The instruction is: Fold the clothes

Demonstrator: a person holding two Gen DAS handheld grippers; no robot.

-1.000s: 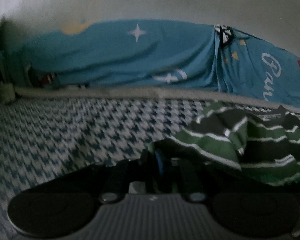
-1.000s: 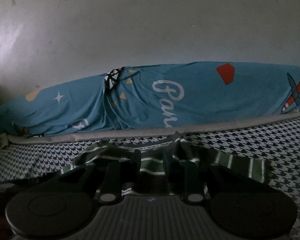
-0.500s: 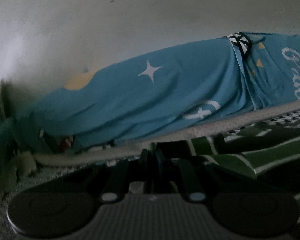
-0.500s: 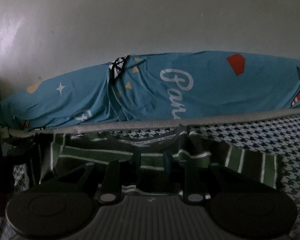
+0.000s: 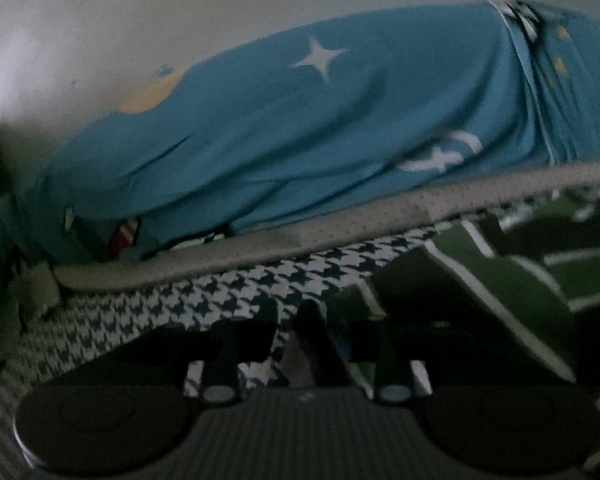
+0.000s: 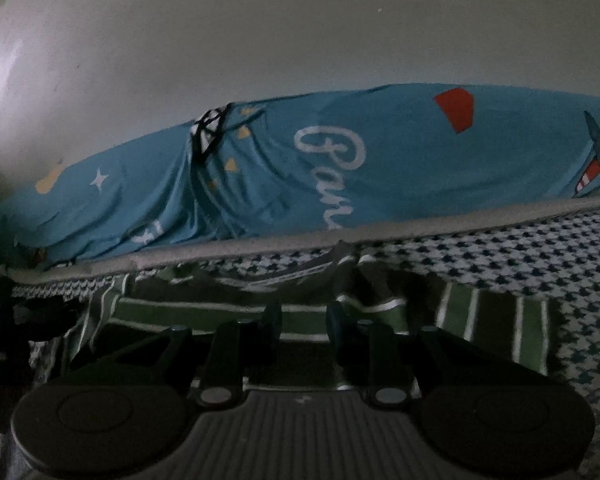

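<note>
one striped shirt, two grippers

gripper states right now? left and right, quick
Left hand-held gripper: jaws opening, letting go of the green striped shirt.
Right hand-held gripper: narrow gap over the shirt; a grip cannot be told.

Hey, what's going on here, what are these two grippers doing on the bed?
A person with a gripper in each hand is folding a green striped shirt on the houndstooth bedsheet. The left gripper is at the shirt's left edge with its jaws opening and cloth right at its tips. The right gripper is over the middle of the shirt, jaws slightly apart; whether it pinches cloth is unclear. A blue printed blanket lies behind, against the wall.
</note>
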